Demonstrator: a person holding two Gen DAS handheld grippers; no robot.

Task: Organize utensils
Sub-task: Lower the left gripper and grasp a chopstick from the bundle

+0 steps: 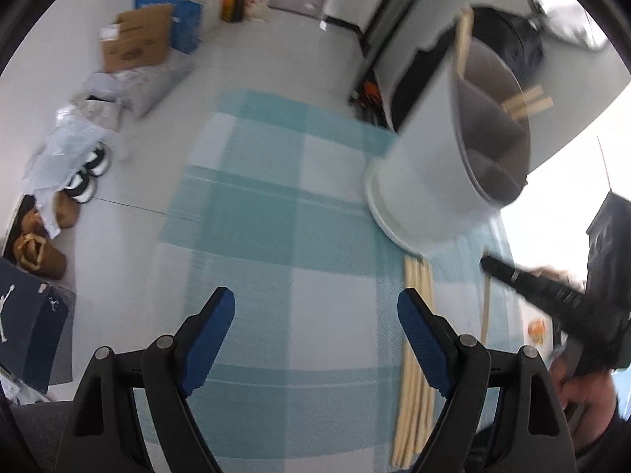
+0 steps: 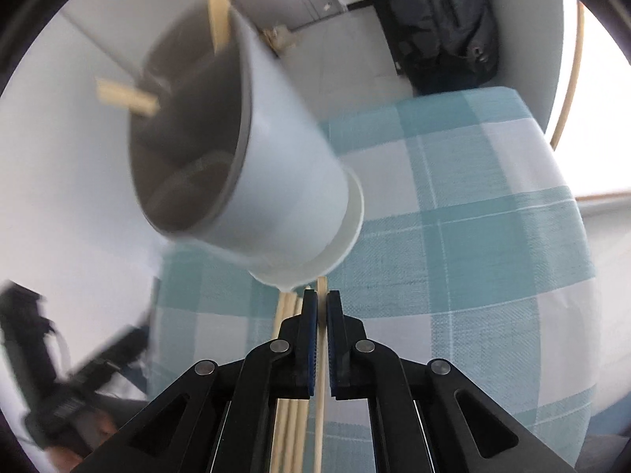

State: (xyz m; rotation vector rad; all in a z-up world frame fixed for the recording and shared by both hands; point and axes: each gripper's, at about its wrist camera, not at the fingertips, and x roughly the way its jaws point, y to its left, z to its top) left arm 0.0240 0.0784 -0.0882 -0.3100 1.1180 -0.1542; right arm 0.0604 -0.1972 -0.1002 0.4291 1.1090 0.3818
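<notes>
Right gripper (image 2: 322,303): jaws closed on a single chopstick (image 2: 320,386). The stick runs straight up the middle of the right wrist view between the blue pads, its tip poking out just past the fingertips at 12 o'clock. The same stick shows in the left wrist view as a thin pale line at about 4 o'clock, under the black fingers of the right gripper (image 1: 512,276).

Left gripper (image 1: 315,315): jaws wide apart, nothing between them, only checked tablecloth (image 1: 256,213) under the gap.

Loose chopsticks (image 1: 414,374): a bundle lying flat on the cloth, running 12 to 6, partly hidden behind the left gripper's right-hand finger. In the right wrist view they lie just left of the gripped stick, at about 7 o'clock of the fingertips.

Utensil holder (image 1: 441,165): white, round, grey divided insert, standing on the cloth. In the left wrist view it sits at 1 to 2 o'clock of the left gripper. In the right wrist view it's at 11 o'clock of the right gripper, base just beyond the fingertips. Chopstick ends (image 1: 528,102) stick out of its compartments. Which compartment, I cannot tell; frames are motion-blurred.

A hand (image 1: 583,390) holds the right gripper at 4 o'clock in the left wrist view.
</notes>
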